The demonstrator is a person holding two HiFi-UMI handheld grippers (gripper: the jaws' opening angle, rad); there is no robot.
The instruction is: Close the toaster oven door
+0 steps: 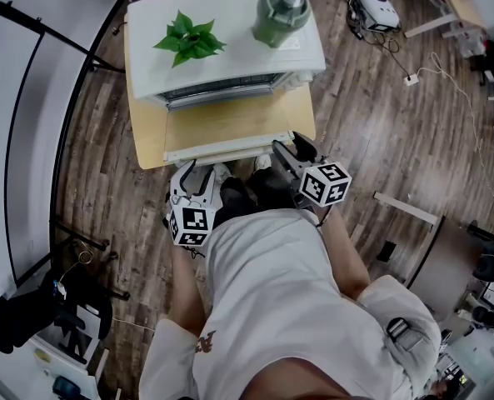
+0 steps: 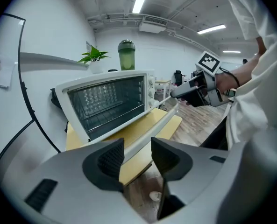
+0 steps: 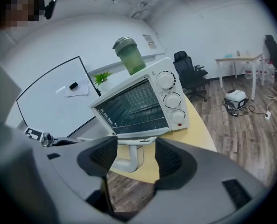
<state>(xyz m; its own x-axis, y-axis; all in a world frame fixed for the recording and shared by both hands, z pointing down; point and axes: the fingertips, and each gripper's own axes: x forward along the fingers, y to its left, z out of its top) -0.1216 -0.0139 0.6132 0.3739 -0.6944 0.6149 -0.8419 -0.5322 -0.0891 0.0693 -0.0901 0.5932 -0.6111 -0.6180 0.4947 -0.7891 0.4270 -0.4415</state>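
A white toaster oven [image 1: 230, 19] stands on a yellow table [image 1: 151, 136]. Its door [image 1: 230, 123] lies open and flat towards me, with the white handle bar [image 1: 217, 152] along its near edge. My left gripper [image 1: 195, 170] is at the handle's left part. In the left gripper view the handle bar [image 2: 150, 132] runs into the narrow gap of that gripper [image 2: 137, 157], close to the left pad, with a slit free on the right. My right gripper [image 1: 290, 148] is at the door's right corner. There the handle's end post [image 3: 130, 158] stands between the jaws of my right gripper [image 3: 136, 160], untouched on both sides.
A potted plant [image 1: 188, 40] and a green lidded jar [image 1: 281, 11] sit on the oven's top. A whiteboard on a stand [image 1: 22, 140] is at the left. A white device with cables [image 1: 376, 7] lies on the wood floor. Office chairs [image 3: 189, 76] and a desk [image 3: 236, 59] stand behind.
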